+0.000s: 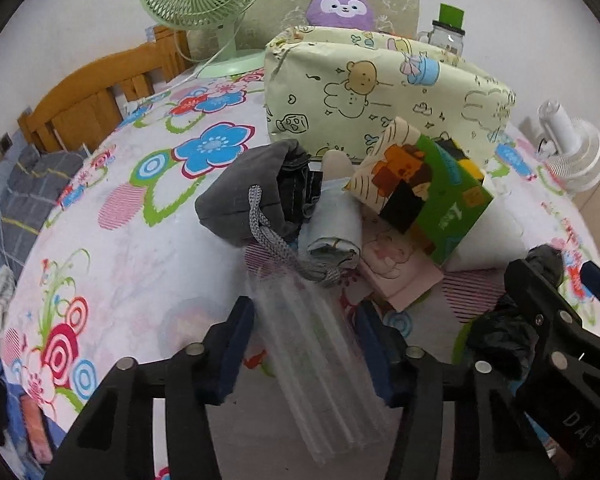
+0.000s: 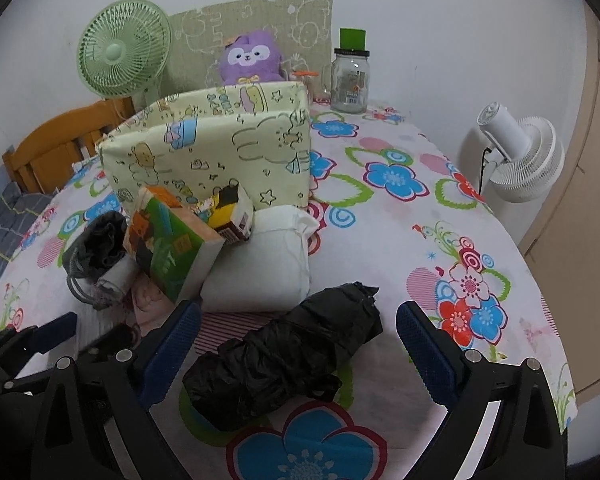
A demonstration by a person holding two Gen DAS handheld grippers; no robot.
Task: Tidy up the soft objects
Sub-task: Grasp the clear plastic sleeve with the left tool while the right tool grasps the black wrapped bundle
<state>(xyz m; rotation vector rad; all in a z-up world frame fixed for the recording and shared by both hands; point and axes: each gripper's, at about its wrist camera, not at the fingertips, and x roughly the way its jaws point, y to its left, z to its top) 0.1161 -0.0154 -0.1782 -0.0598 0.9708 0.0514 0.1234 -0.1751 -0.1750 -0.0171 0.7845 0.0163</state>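
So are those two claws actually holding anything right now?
Neither visibly grips. The left gripper straddles a clear plastic bundle; the right gripper stands open around a black bag roll.

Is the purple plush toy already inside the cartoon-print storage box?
No. In the right wrist view the purple plush toy sits behind the storage box, against the cardboard backing.

Both wrist views look steeply down, close, sharing the tabletop clutter (image 1: 400,200)

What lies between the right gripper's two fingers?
A crumpled black plastic bag lies on the flowered tablecloth between the right gripper fingers, untouched; the right wrist view shows it.
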